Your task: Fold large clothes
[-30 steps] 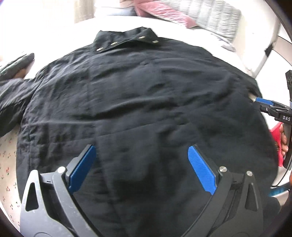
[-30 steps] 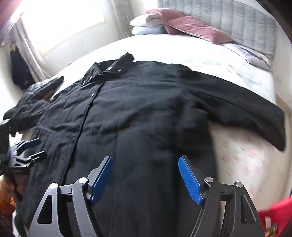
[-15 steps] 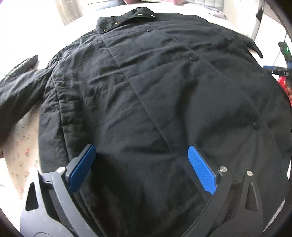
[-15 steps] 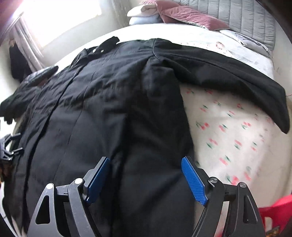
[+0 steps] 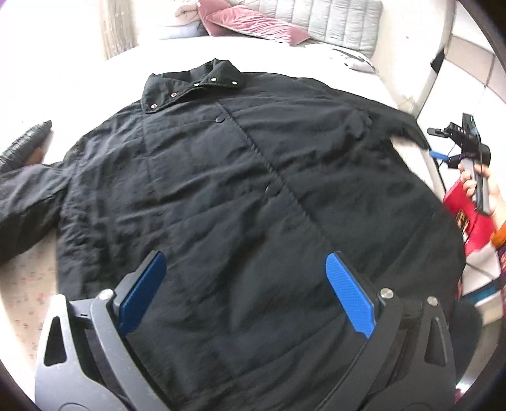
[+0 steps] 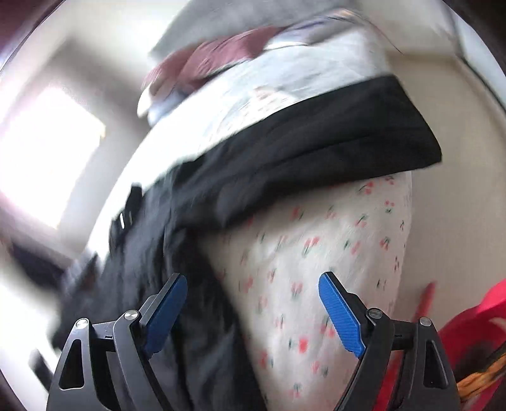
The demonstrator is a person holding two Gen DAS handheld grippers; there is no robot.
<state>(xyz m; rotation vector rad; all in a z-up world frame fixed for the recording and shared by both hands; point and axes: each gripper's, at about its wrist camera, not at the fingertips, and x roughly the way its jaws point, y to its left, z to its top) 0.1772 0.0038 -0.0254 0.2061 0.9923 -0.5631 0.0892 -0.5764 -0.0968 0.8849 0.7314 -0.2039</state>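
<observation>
A large black jacket (image 5: pixel 240 189) lies spread flat on the bed, front up, collar (image 5: pixel 193 83) toward the pillows. My left gripper (image 5: pixel 243 281) hovers open over the jacket's lower front, nothing between its blue pads. The right gripper (image 6: pixel 251 300) has its jaws opening wider, empty, over the cherry-print sheet (image 6: pixel 316 253) beside the jacket's side edge, below its outstretched sleeve (image 6: pixel 332 142). That view is blurred and tilted. In the left wrist view, the right gripper (image 5: pixel 442 151) shows at the bed's right edge, held by a hand (image 5: pixel 474 186).
Pink and grey pillows (image 5: pixel 259 23) lie at the head of the bed. A dark textured item (image 5: pixel 22 148) rests at the left beyond the other sleeve (image 5: pixel 25 199). A red object (image 6: pixel 468 335) sits beside the bed at the right.
The right gripper swung right off the jacket body toward the sleeve and bare sheet, rolling as it went, its jaws widening. The left gripper pulled back and up, bringing collar and pillows back into its view.
</observation>
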